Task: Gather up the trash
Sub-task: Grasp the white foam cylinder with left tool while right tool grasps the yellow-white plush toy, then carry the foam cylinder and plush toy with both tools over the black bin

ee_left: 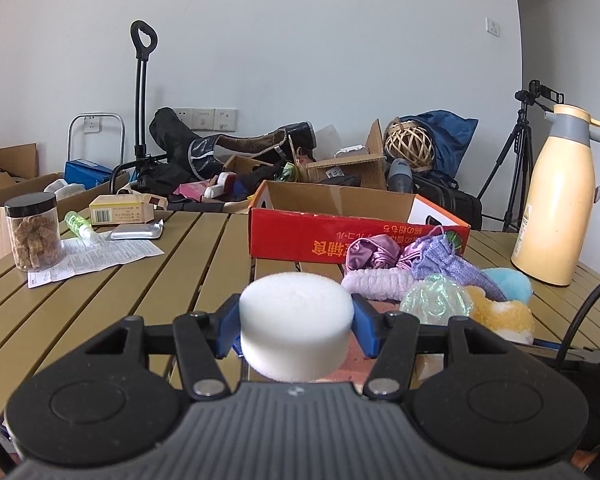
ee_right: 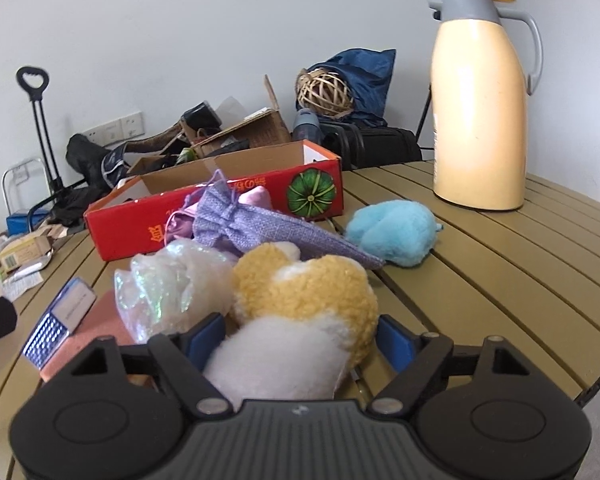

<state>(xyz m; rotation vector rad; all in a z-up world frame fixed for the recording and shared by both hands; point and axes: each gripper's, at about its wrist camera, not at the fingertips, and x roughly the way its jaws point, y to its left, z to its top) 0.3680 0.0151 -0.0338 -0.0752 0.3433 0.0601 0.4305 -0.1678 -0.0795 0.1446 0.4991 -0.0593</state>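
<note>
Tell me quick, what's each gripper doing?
Left gripper: shut on the white foam puck.
Right gripper: around the yellow plush toy; grip cannot be told.

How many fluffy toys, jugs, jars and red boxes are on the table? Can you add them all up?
Fluffy toys: 2, a yellow toy and a blue toy
Jugs: 1, the cream jug
Jars: 1, the snack jar
Red boxes: 1, the red box
Total: 5

plain white wall (ee_left: 300,40), wall sockets (ee_left: 204,118), slatted olive table (ee_left: 140,272)
</note>
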